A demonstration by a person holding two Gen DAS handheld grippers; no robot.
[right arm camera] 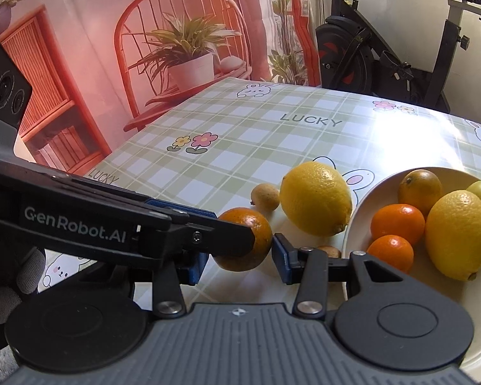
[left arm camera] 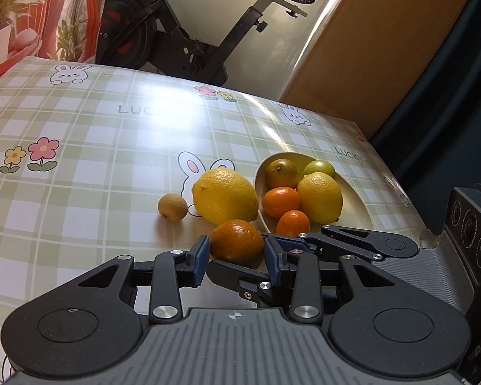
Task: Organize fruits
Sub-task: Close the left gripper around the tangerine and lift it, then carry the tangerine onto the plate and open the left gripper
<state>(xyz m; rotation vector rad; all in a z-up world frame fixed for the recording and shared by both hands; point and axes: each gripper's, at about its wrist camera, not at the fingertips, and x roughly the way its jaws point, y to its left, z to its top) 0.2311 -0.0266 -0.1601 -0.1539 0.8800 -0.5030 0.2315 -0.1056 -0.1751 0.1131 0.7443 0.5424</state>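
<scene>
A small orange point(left arm camera: 237, 240) sits between the blue pads of my left gripper point(left arm camera: 235, 256), which is shut on it just in front of the cream bowl point(left arm camera: 356, 205). My right gripper point(right arm camera: 239, 261) reaches in crosswise and is shut on the same orange point(right arm camera: 259, 240); its right pad touches the peel, while the left gripper's finger point(right arm camera: 227, 234) crosses in front and partly hides the other side. The bowl point(right arm camera: 362, 205) holds several fruits, among them a lemon point(right arm camera: 458, 234). A large lemon point(left arm camera: 226, 195) and a small brownish fruit point(left arm camera: 172, 207) lie on the checked tablecloth point(left arm camera: 80, 160).
Another small brown fruit point(right arm camera: 328, 252) lies behind my right finger by the bowl's rim. An exercise bike point(left arm camera: 176, 32) stands past the table's far edge, with a brown panel point(left arm camera: 384, 48) to its right. A gloved hand point(right arm camera: 16, 288) holds the left gripper.
</scene>
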